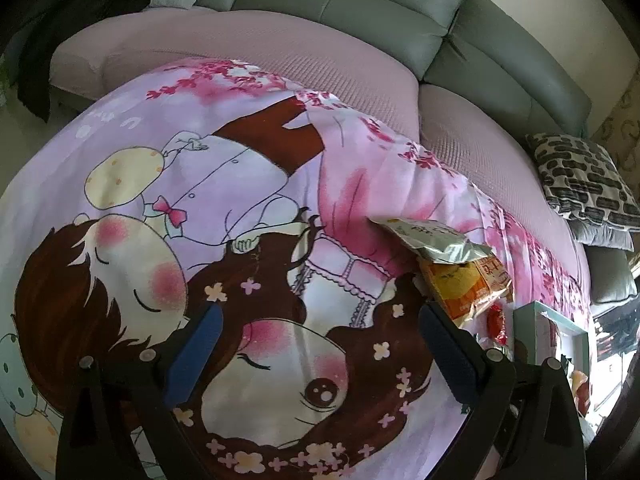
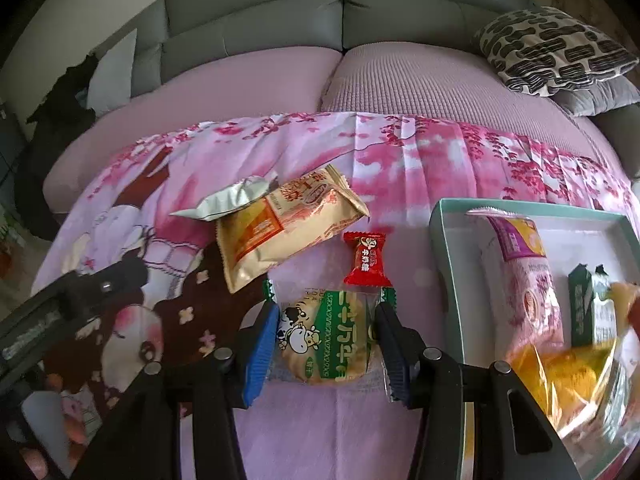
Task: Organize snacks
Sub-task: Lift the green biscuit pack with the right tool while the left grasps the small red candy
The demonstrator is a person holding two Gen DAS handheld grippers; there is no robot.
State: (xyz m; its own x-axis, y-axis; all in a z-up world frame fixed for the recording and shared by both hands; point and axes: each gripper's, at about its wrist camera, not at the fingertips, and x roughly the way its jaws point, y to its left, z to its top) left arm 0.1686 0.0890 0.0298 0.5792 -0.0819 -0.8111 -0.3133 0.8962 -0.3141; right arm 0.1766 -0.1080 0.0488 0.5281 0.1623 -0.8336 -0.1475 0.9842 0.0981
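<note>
My right gripper (image 2: 326,312) is shut on a green and white biscuit pack with a cow print (image 2: 332,340), its blue pads pressing both sides just above the cartoon blanket (image 2: 400,168). Beyond it lie a red candy (image 2: 367,258), a beige and orange snack pack (image 2: 280,232) and a silver pouch (image 2: 228,200). To the right stands a teal-rimmed box (image 2: 440,248) holding a pink pack (image 2: 528,272), a green carton (image 2: 584,304) and a yellow bag (image 2: 568,376). My left gripper (image 1: 320,312) hangs open over the blanket, nothing between its pads; the silver pouch (image 1: 436,240) and the orange pack (image 1: 468,284) lie to its right.
The blanket covers a pink-clothed seat in front of a grey sofa back (image 2: 344,12). A black and white patterned cushion (image 2: 552,52) lies at the far right. The box corner (image 1: 532,316) shows at the right in the left wrist view. Fingers of a hand (image 2: 76,432) show at lower left.
</note>
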